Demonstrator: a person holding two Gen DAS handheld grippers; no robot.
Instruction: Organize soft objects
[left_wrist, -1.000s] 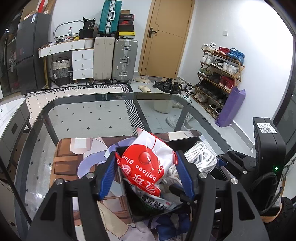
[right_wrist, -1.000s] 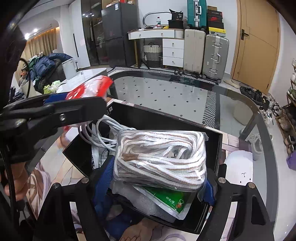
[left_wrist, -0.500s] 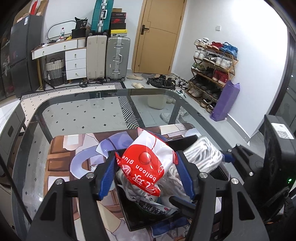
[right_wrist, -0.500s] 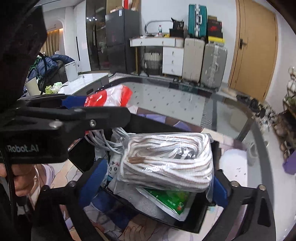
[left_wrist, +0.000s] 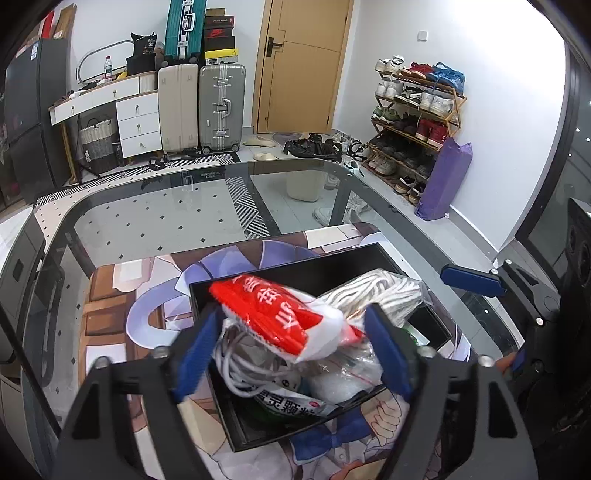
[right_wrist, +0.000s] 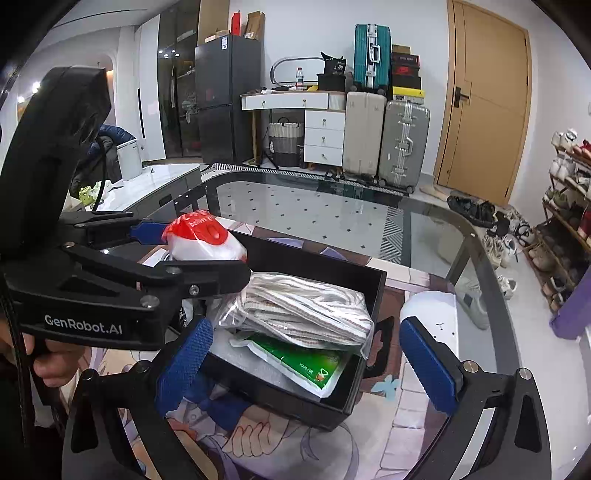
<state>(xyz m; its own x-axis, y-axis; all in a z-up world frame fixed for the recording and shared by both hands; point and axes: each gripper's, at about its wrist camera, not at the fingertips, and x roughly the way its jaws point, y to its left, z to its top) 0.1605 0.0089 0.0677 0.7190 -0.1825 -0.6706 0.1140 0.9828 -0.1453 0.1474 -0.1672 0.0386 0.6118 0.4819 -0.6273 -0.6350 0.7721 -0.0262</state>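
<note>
1. Packet (left_wrist: 273, 314), red and white, is judged light, crinkly and slippery; it is held at its sides over the black box (left_wrist: 295, 266).
2. The left gripper (left_wrist: 291, 354) is closed on it; the right gripper (right_wrist: 306, 358) is spread wide, empty.
3. Rope bundle (right_wrist: 295, 310), cable (left_wrist: 236, 369) and green pouch (right_wrist: 306, 365) crowd the box, leaving little room.

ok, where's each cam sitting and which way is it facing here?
Left wrist: on the left gripper, facing along its fingers over the black box toward door and shoe rack; own fingers straddle the red-and-white bag.
Right wrist: on the right gripper, facing over the box toward fridge and suitcases; own open fingers, plus the left gripper and hand.
Shared: box, bag, rope bundle, glass table, suitcases, door.
</note>
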